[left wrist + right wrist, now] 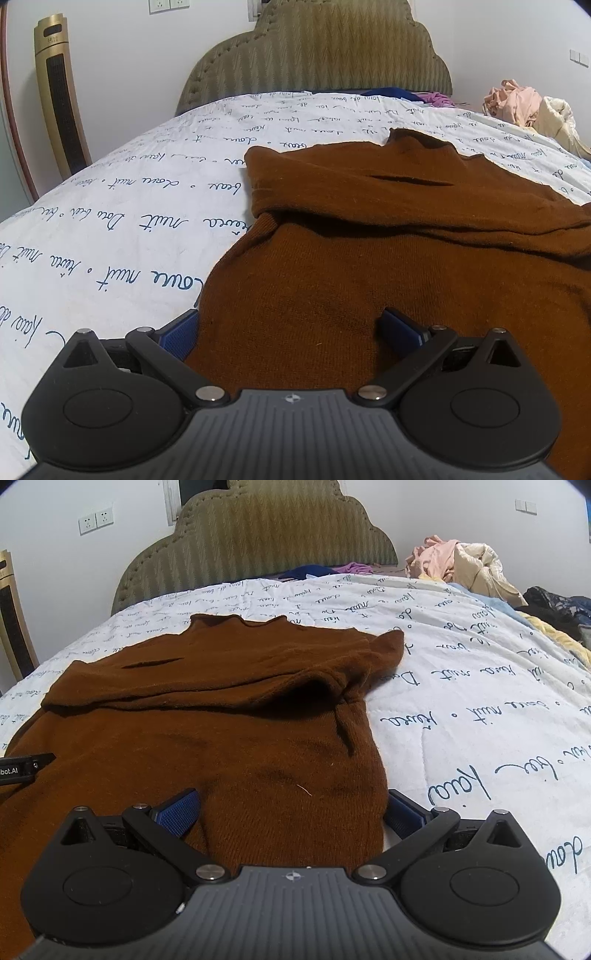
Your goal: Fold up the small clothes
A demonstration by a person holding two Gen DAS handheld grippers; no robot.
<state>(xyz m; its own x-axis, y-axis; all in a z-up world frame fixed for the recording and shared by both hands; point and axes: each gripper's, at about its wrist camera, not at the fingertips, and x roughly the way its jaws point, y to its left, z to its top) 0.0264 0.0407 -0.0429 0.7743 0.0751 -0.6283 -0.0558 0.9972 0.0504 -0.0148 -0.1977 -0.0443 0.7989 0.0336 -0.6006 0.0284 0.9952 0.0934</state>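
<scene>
Quilt (110, 229): brown sweater (369, 266), claws seemingly open.

A brown knit sweater (229, 716) lies flat on the bed, sleeves folded across.

I count one brown sweater (221, 716) spread ahead of my two grippers, left gripper (290, 328) and right gripper (291, 808), each with two blue pads. One quilt (122, 229) lies under it and one headboard (258, 542) stands beyond. Far ahead to my right sits one heap of pale clothes (458, 565). One tower heater (62, 96) stands off to my left, below two wall sockets (96, 520).
</scene>
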